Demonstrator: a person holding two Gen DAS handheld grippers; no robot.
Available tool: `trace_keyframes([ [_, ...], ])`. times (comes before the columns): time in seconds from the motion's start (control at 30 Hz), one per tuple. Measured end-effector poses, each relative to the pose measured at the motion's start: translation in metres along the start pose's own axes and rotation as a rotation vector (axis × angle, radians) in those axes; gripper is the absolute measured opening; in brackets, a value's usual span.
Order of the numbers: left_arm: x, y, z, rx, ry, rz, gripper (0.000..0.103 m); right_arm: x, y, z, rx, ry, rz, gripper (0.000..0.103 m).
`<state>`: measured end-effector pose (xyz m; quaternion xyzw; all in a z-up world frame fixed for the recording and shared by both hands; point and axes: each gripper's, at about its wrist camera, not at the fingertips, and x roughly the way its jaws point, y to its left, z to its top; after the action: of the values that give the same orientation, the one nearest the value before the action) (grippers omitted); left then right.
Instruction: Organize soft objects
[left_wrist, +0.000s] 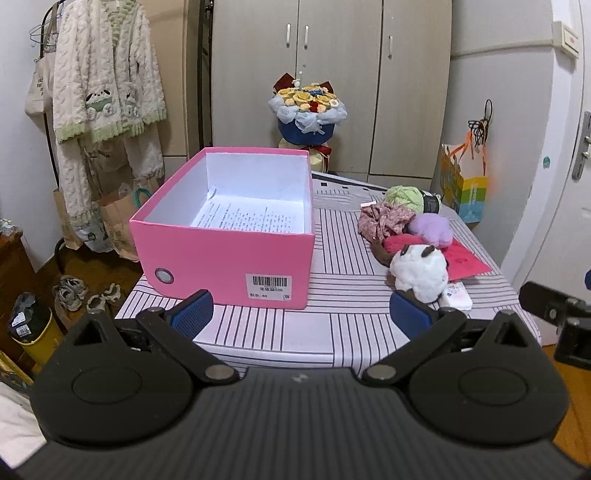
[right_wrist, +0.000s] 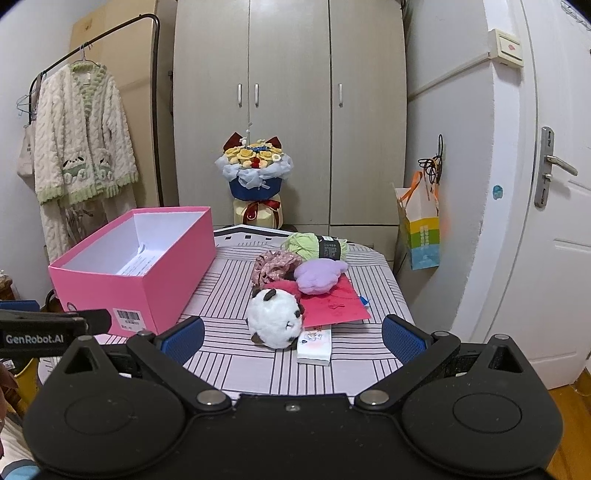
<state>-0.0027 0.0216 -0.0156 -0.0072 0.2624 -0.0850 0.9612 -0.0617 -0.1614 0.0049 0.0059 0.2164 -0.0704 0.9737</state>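
Nothing appears to be sorted yet: the open pink cardboard shoebox on the left of the striped-cloth desk holds only a printed sheet of paper lying on its white bottom, and every soft thing sits in a loose heap on the right side of the desk, well apart from the box. Nearest the front is the white plush panda toy, lying on its side and touching a small white tissue packet; behind it are a red fuzzy item, a lilac plush piece, a crumpled floral fabric bundle and a pale green skein of yarn, all crowded together and partly resting on a flat red envelope. The left gripper hovers at the near edge of the desk in front of the box, its blue-padded fingers spread wide and empty; the right gripper faces the panda, likewise spread wide with nothing between the pads. By my judgement the whole job remains, each item needing a lift into the box. The heap's overlap may drag neighbours along, and the envelope and packet could snag. A bouquet stands beyond the desk, clear of the work.
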Motion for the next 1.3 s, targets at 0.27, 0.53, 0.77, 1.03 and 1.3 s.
trace_keyframes([
  [0.27, 0.002, 0.000, 0.001, -0.005, -0.004, -0.002, 0.103, 0.006, 0.002, -0.003, -0.013, 0.015, 0.021, 0.103],
  [0.53, 0.010, -0.004, 0.004, 0.002, 0.002, -0.013, 0.103, 0.013, 0.003, -0.007, -0.046, -0.019, 0.062, 0.103],
  [0.77, 0.035, -0.010, 0.007, -0.046, -0.010, -0.022, 0.103, 0.040, -0.007, -0.019, -0.051, -0.092, 0.170, 0.103],
  [1.03, 0.074, -0.017, 0.005, -0.048, 0.006, -0.126, 0.103, 0.079, -0.022, -0.032, -0.077, -0.150, 0.251, 0.100],
  [1.3, 0.101, -0.046, 0.006, 0.002, -0.059, -0.245, 0.102, 0.131, -0.029, -0.044, -0.105, -0.086, 0.265, 0.095],
])
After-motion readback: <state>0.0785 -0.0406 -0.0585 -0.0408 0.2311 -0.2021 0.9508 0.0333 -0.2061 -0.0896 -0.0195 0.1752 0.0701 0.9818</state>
